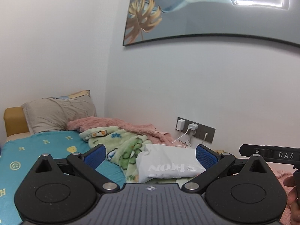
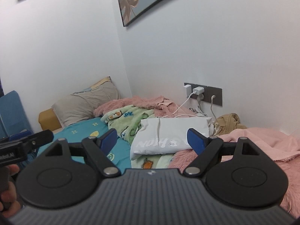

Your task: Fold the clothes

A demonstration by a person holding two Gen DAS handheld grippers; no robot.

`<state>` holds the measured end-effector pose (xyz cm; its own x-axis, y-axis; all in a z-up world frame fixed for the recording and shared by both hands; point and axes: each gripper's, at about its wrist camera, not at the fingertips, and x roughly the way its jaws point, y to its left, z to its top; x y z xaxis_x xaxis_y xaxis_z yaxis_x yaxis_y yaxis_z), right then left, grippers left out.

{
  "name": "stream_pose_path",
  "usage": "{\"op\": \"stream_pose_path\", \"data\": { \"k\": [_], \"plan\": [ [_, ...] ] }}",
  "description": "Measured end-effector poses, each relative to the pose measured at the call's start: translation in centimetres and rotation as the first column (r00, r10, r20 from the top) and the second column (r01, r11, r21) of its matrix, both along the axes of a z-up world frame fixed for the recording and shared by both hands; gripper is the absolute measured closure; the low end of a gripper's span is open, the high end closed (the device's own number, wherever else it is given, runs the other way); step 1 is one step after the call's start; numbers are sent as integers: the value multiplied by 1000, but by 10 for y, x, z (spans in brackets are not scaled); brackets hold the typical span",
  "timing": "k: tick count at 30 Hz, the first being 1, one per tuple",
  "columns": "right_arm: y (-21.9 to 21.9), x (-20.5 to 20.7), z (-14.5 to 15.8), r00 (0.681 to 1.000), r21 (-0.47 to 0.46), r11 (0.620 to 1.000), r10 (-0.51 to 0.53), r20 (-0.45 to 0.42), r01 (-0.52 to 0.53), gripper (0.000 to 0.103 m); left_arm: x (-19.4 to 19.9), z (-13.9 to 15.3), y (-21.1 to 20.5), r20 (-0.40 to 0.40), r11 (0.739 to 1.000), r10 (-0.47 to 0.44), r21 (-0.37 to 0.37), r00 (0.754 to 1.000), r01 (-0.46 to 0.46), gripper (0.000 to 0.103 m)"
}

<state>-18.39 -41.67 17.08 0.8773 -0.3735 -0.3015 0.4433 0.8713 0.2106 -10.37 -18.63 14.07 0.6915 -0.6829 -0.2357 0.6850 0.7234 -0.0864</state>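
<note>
A white garment with grey lettering (image 1: 168, 163) lies folded into a compact rectangle on a green cartoon-print blanket (image 1: 123, 144) on the bed. It also shows in the right wrist view (image 2: 168, 136). My left gripper (image 1: 151, 154) is open and empty, held above and short of the garment. My right gripper (image 2: 154, 139) is open and empty, also short of the garment. Each gripper's body shows at the edge of the other's view.
A pink fleece blanket (image 2: 262, 146) covers the bed's right side. A teal sheet (image 1: 43, 150) and a beige pillow (image 1: 60, 112) lie to the left. Chargers and white cables hang from a wall socket (image 2: 204, 93). A tan garment (image 2: 228, 123) is bunched by the wall.
</note>
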Motion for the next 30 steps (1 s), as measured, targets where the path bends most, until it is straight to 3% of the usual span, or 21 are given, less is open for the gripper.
{"op": "stream_pose_path", "data": {
  "k": [11, 20, 30],
  "plan": [
    [41, -11, -7, 999, -75, 997, 12, 34, -9, 20, -22, -2, 41, 35, 1000, 24, 11, 999, -24, 0],
    [54, -6, -15, 999, -94, 996, -1, 45, 5, 20, -29, -9, 42, 61, 999, 27, 38, 998, -29, 0],
    [60, 3, -37, 1000, -143, 990, -17, 7, 18, 20, -9, -26, 43, 26, 997, 42, 57, 999, -43, 0]
  ]
}}
